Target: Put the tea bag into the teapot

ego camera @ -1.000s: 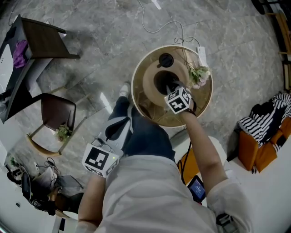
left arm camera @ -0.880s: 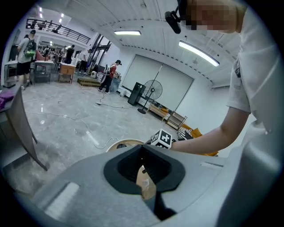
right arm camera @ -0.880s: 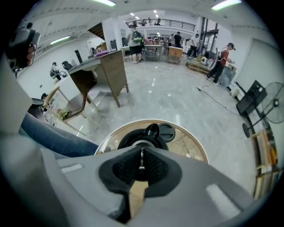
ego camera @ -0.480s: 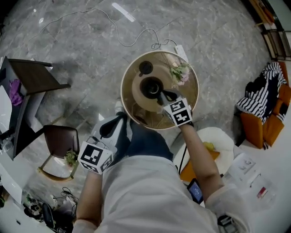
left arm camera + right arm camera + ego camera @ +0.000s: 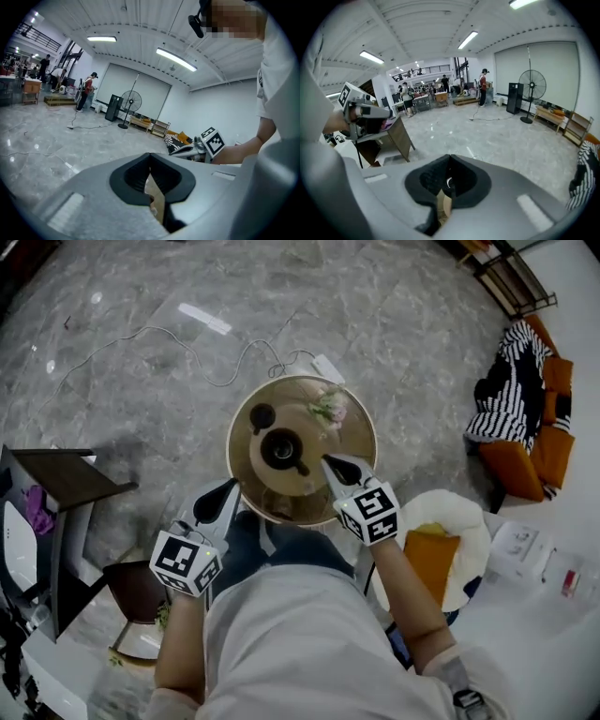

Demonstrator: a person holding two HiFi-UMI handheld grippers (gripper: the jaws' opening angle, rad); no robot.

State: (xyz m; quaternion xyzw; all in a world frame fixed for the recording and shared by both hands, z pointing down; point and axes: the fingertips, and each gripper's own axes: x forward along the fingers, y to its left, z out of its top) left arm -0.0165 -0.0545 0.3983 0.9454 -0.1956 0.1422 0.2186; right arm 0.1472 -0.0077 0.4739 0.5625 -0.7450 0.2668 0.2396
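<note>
A dark teapot [image 5: 282,448] stands open on a tan round tray [image 5: 302,482] in the middle of a small round table [image 5: 361,442]. Its dark lid [image 5: 262,415] lies just beyond it, to the left. I see no tea bag in any view. My right gripper [image 5: 328,463] is shut and points at the table from the near right, its tips a little right of the teapot. Off the table's near left edge, my left gripper [image 5: 228,488] is shut and holds nothing. Both gripper views show pads pressed together, the left gripper [image 5: 150,155] and the right gripper [image 5: 450,158] alike.
A sprig of pale flowers [image 5: 328,409] lies on the table's far right. A power strip [image 5: 328,368] and cable [image 5: 211,362] run over the marble floor behind. A white seat with an orange cushion [image 5: 429,554] is at the right, a dark side table [image 5: 66,484] at the left.
My right gripper has drawn back from above the teapot's opening to the near right of the table. The left gripper has kept its place by the near left edge.
</note>
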